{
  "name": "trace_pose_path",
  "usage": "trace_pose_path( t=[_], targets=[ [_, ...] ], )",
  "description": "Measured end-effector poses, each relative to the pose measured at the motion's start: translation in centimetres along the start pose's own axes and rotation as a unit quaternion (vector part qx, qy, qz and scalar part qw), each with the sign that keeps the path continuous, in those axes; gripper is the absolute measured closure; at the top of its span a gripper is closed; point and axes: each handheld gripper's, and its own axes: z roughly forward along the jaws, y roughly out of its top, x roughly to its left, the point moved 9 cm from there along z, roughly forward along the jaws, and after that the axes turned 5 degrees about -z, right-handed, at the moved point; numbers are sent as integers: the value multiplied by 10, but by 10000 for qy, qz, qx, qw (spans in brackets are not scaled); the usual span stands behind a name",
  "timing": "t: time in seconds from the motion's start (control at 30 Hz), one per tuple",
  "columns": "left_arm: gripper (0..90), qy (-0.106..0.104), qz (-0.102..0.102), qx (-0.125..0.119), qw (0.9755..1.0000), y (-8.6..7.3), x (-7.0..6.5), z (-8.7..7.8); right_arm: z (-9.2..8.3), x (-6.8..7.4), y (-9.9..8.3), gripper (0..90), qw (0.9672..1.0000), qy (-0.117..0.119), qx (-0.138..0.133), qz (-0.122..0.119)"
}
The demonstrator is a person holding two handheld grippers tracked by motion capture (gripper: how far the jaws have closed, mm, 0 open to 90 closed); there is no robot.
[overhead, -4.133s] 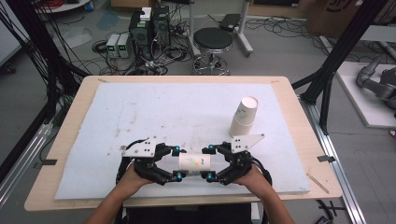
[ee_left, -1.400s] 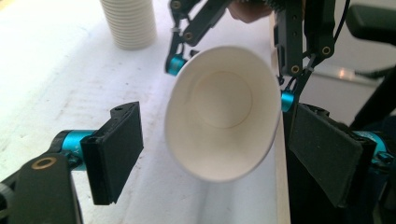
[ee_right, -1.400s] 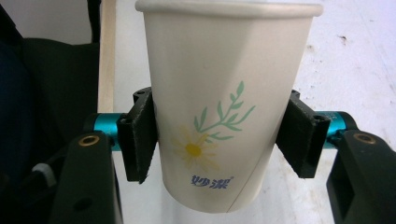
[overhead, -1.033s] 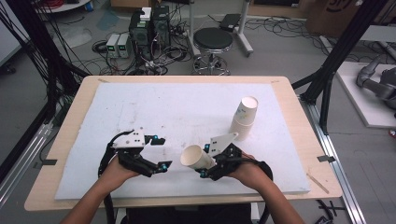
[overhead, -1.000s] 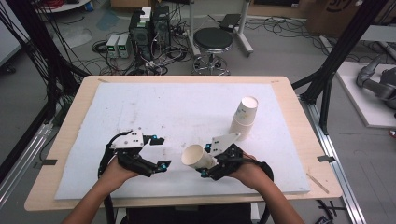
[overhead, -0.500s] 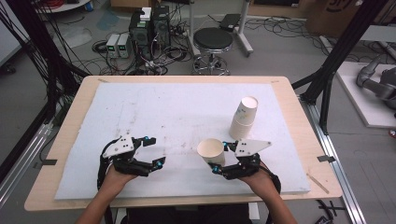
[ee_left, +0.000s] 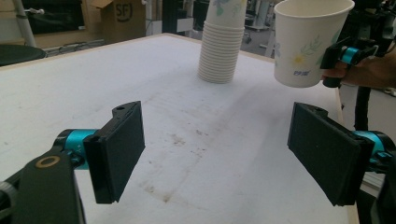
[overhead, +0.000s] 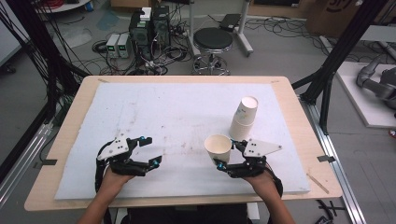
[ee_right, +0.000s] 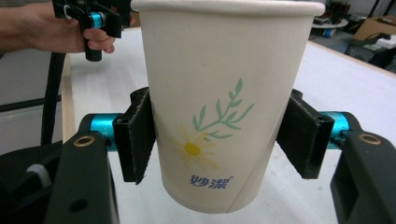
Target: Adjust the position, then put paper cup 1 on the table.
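Observation:
A white paper cup [ee_right: 224, 93] with a flower print stands upright above the mat, and my right gripper [ee_right: 219, 140] is shut on its sides. In the high view this cup [overhead: 217, 144] is at the front right, with the right gripper [overhead: 227, 155] behind it. My left gripper [ee_left: 215, 154] is open with nothing between its black pads, and its jaws have just been closing a little. It hovers low at the front left [overhead: 154, 150]. In the left gripper view the held cup [ee_left: 308, 42] hangs at the upper right.
A stack of paper cups [overhead: 245, 116] stands on the white mat [overhead: 177, 112] just behind the right gripper, and the stack [ee_left: 222, 51] is seen ahead in the left gripper view. The wooden table edge [overhead: 299, 121] runs close on the right.
The right gripper turned the cup from tilted, mouth to the left, to upright and carried it to the right. The left gripper let go earlier, then drew back left and sank.

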Motion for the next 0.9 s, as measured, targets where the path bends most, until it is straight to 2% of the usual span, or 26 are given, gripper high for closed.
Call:
trace_pose_path(
  t=[0.17,0.5,0.67,0.9],
  targets=[
    [184,115,-34,-71,9999,1,5,-4,-5,-3,3,347,9997,-118,-210,47],
    [184,204,-50,-121,9997,3,9,-5,-9,-7,3,343,9991,-233,-319,165],
    [184,256,-67,-107,9996,2,12,-9,-2,-10,5,342,9991,-254,-290,177],
    [183,362,-98,-101,9992,2,17,-15,16,-17,13,342,9990,-296,-308,162]
  ],
)
